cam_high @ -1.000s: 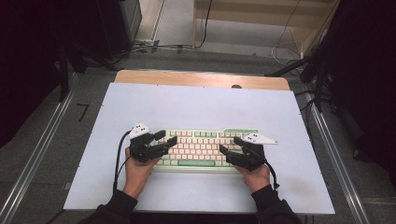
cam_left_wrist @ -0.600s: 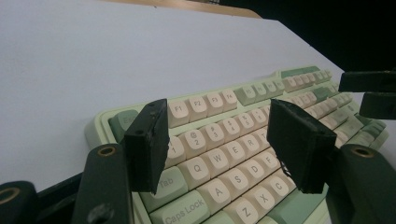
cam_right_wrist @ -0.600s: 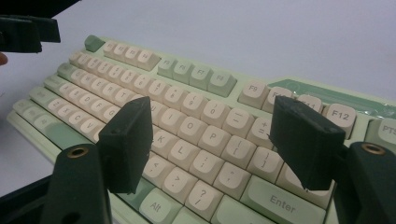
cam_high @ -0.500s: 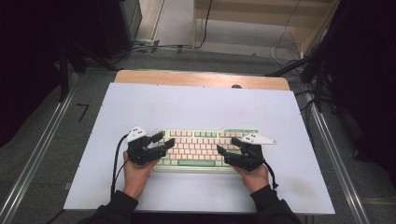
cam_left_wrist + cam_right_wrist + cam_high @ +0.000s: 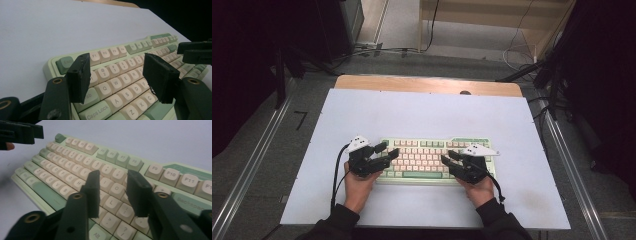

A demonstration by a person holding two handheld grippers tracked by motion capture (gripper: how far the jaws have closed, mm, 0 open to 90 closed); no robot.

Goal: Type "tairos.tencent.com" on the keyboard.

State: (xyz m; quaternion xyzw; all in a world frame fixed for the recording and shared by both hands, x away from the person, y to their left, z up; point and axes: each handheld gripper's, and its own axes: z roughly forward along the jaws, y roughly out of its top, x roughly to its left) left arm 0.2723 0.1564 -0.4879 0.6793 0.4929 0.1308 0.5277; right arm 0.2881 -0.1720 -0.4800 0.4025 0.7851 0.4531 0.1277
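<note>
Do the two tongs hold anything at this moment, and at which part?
Nothing is held. The left tongs and the right tongs hover open over the keyboard; the right jaws have just been closing, with nothing between them.

A wooden table [image 5: 427, 84] stands on the grey floor, its bare top showing only as a strip along the far edge. A large sheet of pale bluish-white paper or mat [image 5: 427, 117] covers nearly all of it, running out to the left, right and near edges. On that sheet lies a keyboard [image 5: 427, 150] with cream and pale green keys, set square to the table, in the near half and roughly midway between the left and right edges.
</note>
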